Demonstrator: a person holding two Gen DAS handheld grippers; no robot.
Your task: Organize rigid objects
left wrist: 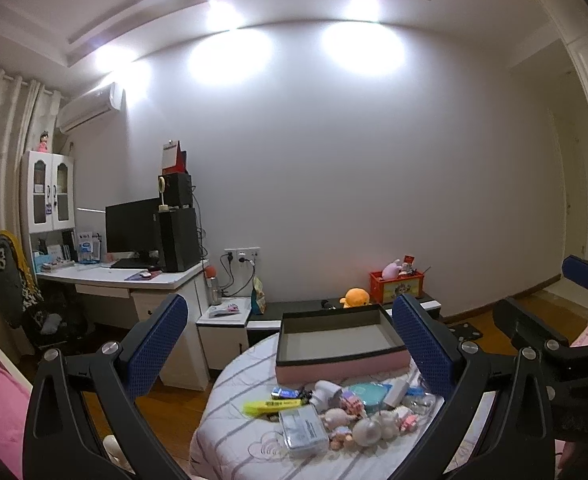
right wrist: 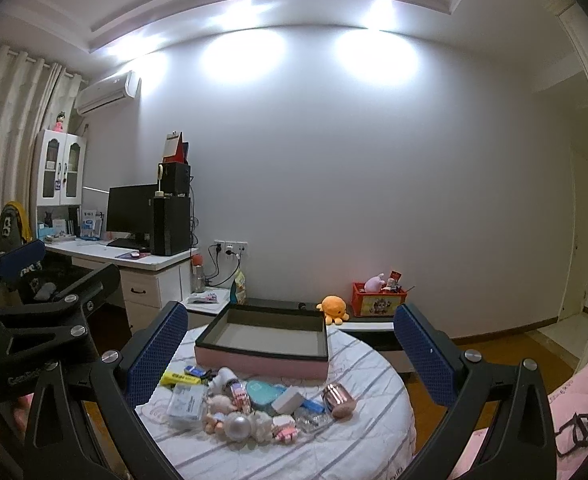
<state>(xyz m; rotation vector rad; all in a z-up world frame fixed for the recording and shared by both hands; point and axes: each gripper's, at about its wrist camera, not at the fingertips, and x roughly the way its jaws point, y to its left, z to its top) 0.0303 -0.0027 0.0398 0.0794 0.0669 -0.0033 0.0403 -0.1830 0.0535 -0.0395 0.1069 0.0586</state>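
A shallow box [left wrist: 336,344] with pink walls and a black rim sits empty on the far side of a round table [left wrist: 233,420] with a striped cloth. In front of it lies a heap of small items: a yellow highlighter [left wrist: 271,406], a clear plastic case [left wrist: 304,430], a pearl ball [left wrist: 368,432], a teal case [left wrist: 368,394], a white charger [left wrist: 396,394] and small figurines. A rose-gold cup [right wrist: 338,400] lies on its side at the heap's right. My left gripper [left wrist: 291,344] and right gripper [right wrist: 289,354] both hover open above the table's near edge, holding nothing.
A desk [left wrist: 161,280] with a monitor and speakers stands at the left, with a white nightstand [left wrist: 221,332] beside it. Behind the table runs a low bench with an orange plush [left wrist: 356,298] and a red box [left wrist: 396,286]. Pink bedding [right wrist: 574,392] lies at the right.
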